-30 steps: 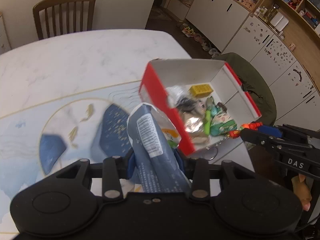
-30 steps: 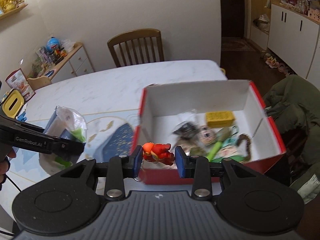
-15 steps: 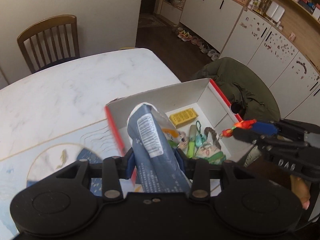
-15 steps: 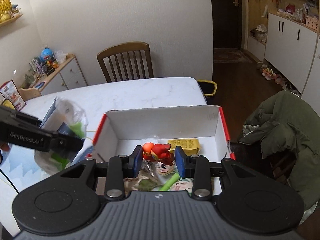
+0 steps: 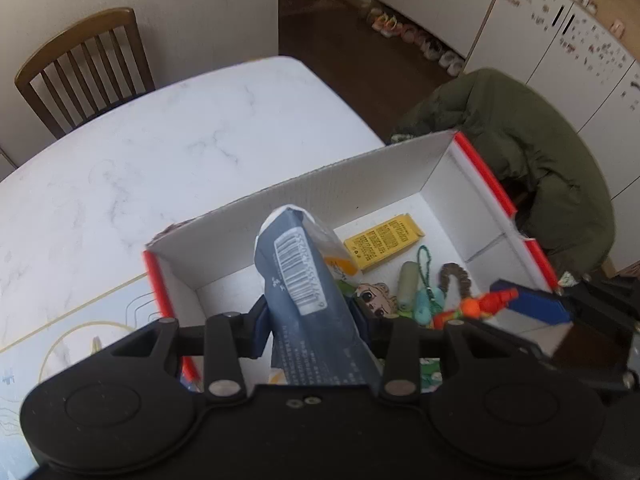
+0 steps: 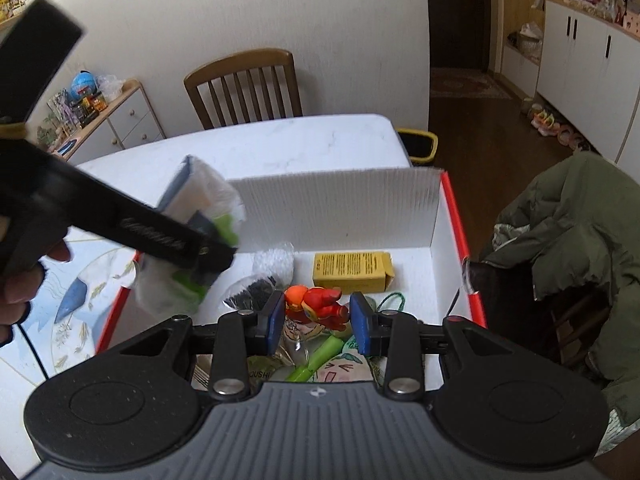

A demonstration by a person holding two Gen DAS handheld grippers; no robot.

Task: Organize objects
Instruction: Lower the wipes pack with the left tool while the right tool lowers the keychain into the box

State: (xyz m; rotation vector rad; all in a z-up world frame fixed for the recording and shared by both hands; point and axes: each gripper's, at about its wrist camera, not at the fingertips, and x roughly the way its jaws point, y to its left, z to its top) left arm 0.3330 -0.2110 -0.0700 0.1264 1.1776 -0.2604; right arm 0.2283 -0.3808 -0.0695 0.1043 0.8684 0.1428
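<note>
Risk, as I judge it: my two tongs crowd together over the red-edged box (image 6: 456,216); releasing together could knock them, or drop the packet (image 5: 308,300) across the near rim onto the surface (image 5: 160,152). Left tongs (image 5: 312,320): narrowed, clamping the blue-and-white packet above the box's left half. Right tongs (image 6: 318,318): narrowed on a red figure (image 6: 316,306), above the yellow carton (image 6: 352,271) and trinkets.
</note>
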